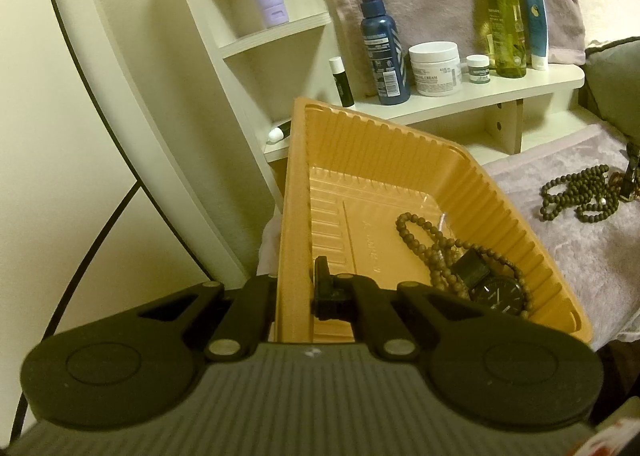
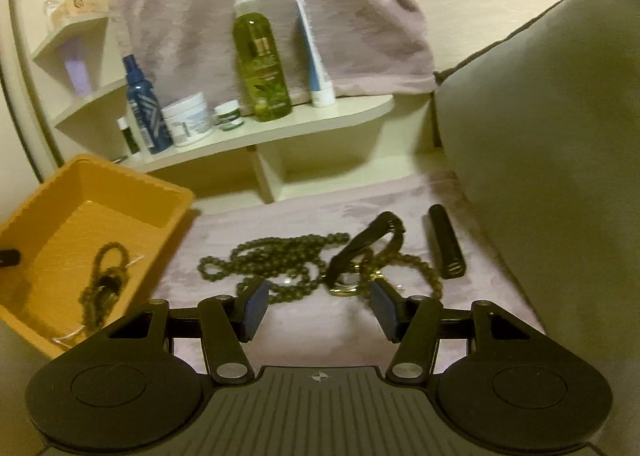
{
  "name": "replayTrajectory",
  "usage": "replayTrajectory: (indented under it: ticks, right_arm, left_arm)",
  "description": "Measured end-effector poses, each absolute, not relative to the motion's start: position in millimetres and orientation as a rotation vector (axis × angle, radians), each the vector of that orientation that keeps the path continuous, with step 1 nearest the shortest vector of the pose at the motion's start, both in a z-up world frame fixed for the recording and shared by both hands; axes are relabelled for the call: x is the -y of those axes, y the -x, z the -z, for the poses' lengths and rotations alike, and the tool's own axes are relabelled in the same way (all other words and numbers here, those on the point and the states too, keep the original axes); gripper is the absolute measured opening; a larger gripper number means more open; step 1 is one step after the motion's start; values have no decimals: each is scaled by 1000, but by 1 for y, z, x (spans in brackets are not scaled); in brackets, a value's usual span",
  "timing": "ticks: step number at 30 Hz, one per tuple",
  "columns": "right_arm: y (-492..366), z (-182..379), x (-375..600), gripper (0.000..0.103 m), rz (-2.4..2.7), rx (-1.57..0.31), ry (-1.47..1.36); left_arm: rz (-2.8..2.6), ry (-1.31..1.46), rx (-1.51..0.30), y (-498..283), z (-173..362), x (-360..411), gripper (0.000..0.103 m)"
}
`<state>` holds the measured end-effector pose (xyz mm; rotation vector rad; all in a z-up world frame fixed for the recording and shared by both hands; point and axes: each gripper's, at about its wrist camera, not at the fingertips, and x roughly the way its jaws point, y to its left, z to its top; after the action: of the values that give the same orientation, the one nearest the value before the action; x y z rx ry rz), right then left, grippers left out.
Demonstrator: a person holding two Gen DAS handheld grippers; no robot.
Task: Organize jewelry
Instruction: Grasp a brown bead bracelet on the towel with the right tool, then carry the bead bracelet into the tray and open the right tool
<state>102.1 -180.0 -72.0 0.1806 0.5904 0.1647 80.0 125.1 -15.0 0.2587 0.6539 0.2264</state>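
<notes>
My left gripper [image 1: 295, 296] is shut on the near side wall of an orange plastic tray [image 1: 360, 159], one finger inside and one outside. In the tray lie a brown bead bracelet [image 1: 416, 232] and a black watch [image 1: 496, 292]. The right wrist view shows the same tray [image 2: 52, 191] at the left. My right gripper [image 2: 318, 308] is open with nothing between its blue pads [image 2: 256, 306]. It hovers just short of a long dark bead necklace [image 2: 280, 256] tangled with a black-strapped, gold-cased watch [image 2: 360, 248] on the mauve blanket [image 2: 320, 215]. The necklace [image 1: 580, 191] also shows at the left wrist view's right edge.
A black cylinder [image 2: 446, 244] lies right of the necklace. Behind stands a cream shelf [image 2: 280, 123] with a green spray bottle [image 2: 262, 63], blue bottle [image 2: 142, 111], white jar [image 2: 188, 119] and tube [image 2: 316, 55]. A grey cushion [image 2: 540, 115] walls off the right side.
</notes>
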Motion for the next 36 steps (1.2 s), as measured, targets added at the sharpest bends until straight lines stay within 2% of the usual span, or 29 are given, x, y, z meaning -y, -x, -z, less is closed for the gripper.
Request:
replayTrajectory:
  ticks: [7, 9, 11, 15, 22, 36]
  right_arm:
    - [-119, 89, 179, 56, -136, -633, -59]
    - [-124, 94, 177, 53, -135, -638, -7]
    - [-129, 99, 175, 42, -139, -648, 37]
    - [-139, 107, 171, 33, -153, -663, 103]
    - [-137, 111, 167, 8, -152, -657, 177]
    - [-106, 66, 188, 7, -104, -510, 47]
  left_arm:
    - [-227, -262, -656, -80, 15, -125, 3]
    - [-227, -262, -656, -80, 15, -125, 3]
    - [-226, -263, -657, -79, 15, -125, 3]
    - [-226, -265, -659, -80, 15, -126, 3]
    - [-226, -268, -661, -81, 15, -126, 3]
    - [-226, -267, -660, -81, 15, -126, 3]
